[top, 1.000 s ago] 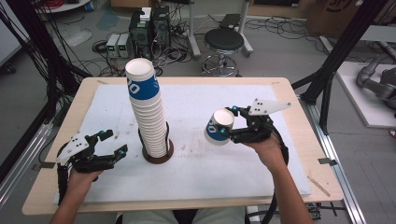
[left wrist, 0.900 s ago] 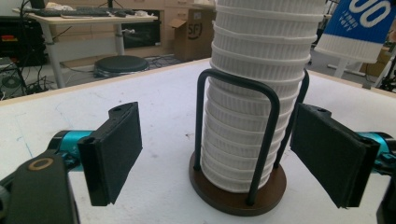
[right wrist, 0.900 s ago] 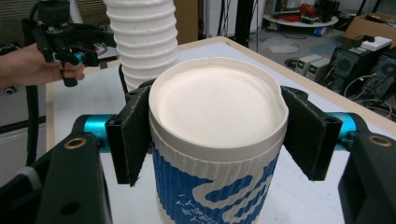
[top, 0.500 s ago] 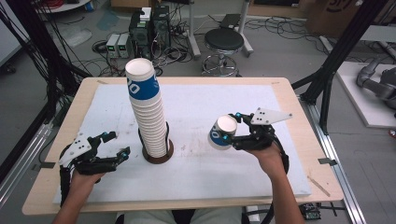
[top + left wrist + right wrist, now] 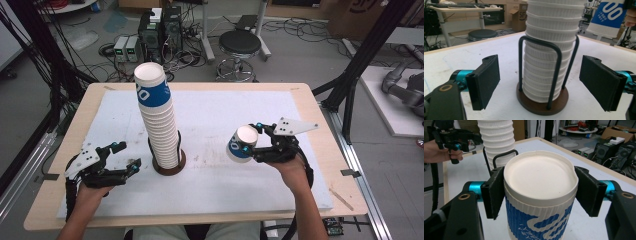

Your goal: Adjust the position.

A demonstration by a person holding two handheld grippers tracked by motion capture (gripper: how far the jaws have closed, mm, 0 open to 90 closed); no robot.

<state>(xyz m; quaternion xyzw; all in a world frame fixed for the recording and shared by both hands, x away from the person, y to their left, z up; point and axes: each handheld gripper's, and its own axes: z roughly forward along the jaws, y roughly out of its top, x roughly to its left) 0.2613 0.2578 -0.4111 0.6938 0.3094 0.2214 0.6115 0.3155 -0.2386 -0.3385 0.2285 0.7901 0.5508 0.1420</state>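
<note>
— Tongs first: what's the right one doing?

— Right tongs [image 5: 252, 145] are clamped on a single blue-and-white paper cup [image 5: 240, 144], one pad pressed on each side just under its rim. In the right gripper view the cup [image 5: 540, 195] sits between the two black pads, mouth toward the camera. It's held clear above the white mat [image 5: 225, 190], tilted over, mouth pointing up and toward the stack.

— And the left?

— Left tongs [image 5: 126, 157] are spread wide and hold nothing. They hover low over the tabletop [image 5: 320, 120], just beside the holder and not touching it. In the left gripper view the pads [image 5: 486, 80] stand well apart, framing the base.

— What's farther back?

— Stack of cups [image 5: 156, 125], tall and leaning a little, standing in a black wire holder on a round brown base [image 5: 170, 167]. The top cup shows the blue print. Held cup is well apart from it, to its right.
</note>
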